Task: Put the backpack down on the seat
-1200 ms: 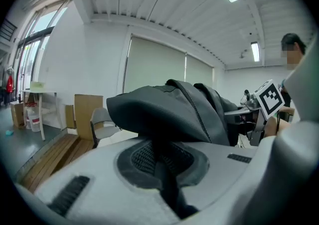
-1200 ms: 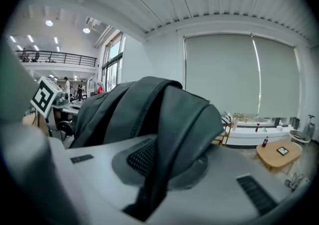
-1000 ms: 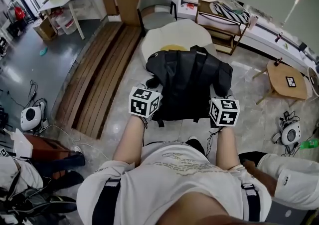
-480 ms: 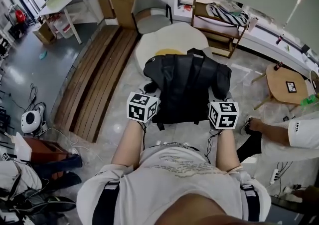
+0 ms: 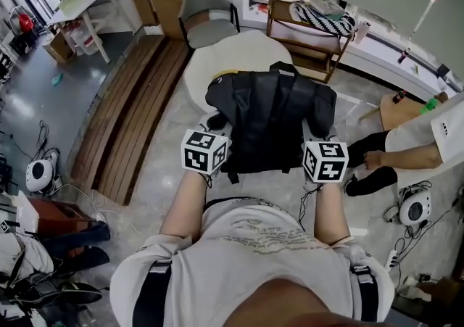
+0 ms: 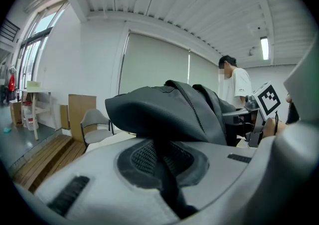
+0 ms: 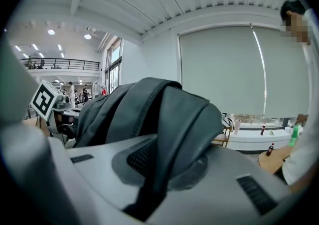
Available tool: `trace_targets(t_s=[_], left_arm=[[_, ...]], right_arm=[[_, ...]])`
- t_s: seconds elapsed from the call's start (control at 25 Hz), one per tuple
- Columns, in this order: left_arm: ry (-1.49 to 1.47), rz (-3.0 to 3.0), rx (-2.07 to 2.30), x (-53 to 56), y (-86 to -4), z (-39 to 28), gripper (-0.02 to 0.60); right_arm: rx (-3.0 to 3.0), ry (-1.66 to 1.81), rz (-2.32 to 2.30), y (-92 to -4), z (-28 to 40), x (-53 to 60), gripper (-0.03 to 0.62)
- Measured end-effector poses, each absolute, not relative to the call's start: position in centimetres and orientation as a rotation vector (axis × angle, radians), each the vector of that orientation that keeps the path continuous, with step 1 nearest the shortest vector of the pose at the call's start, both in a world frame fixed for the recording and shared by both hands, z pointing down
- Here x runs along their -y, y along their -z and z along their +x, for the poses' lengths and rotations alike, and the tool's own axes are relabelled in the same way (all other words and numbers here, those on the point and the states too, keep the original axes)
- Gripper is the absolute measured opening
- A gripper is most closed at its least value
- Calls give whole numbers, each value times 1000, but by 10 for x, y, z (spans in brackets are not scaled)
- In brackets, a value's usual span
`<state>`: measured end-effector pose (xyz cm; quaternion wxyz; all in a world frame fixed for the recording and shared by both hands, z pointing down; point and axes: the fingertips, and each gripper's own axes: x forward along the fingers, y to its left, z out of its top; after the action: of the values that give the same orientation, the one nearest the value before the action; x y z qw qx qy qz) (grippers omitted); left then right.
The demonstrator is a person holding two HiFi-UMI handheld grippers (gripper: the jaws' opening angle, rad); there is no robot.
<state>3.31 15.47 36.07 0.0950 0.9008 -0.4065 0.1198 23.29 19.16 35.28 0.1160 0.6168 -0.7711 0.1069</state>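
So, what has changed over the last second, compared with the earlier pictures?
The backpack has been carried forward toward the white round seat, which now looks nearer in the head view. A bystander has stepped in at the right. Unchanged: the left gripper and right gripper stay shut on the backpack.
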Motion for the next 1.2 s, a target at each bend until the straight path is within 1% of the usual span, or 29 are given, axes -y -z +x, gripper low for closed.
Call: trace_targets(t_s=[0.2, 0.56, 0.84, 1.2], left_arm=[[-347, 2645, 1218, -150, -371, 44, 28], [-320, 2612, 1248, -133, -383, 37, 28], [-311, 2613, 1244, -84, -393, 23, 28], [-341, 2625, 1206, 5, -404, 4, 28]], right_arm=[[2259, -318, 1776, -360, 244, -184, 55], [2277, -317, 1736, -371, 238, -162, 55], [2262, -324, 1740, -379, 224, -112, 55], [2236, -342, 1767, -390, 204, -28, 54]])
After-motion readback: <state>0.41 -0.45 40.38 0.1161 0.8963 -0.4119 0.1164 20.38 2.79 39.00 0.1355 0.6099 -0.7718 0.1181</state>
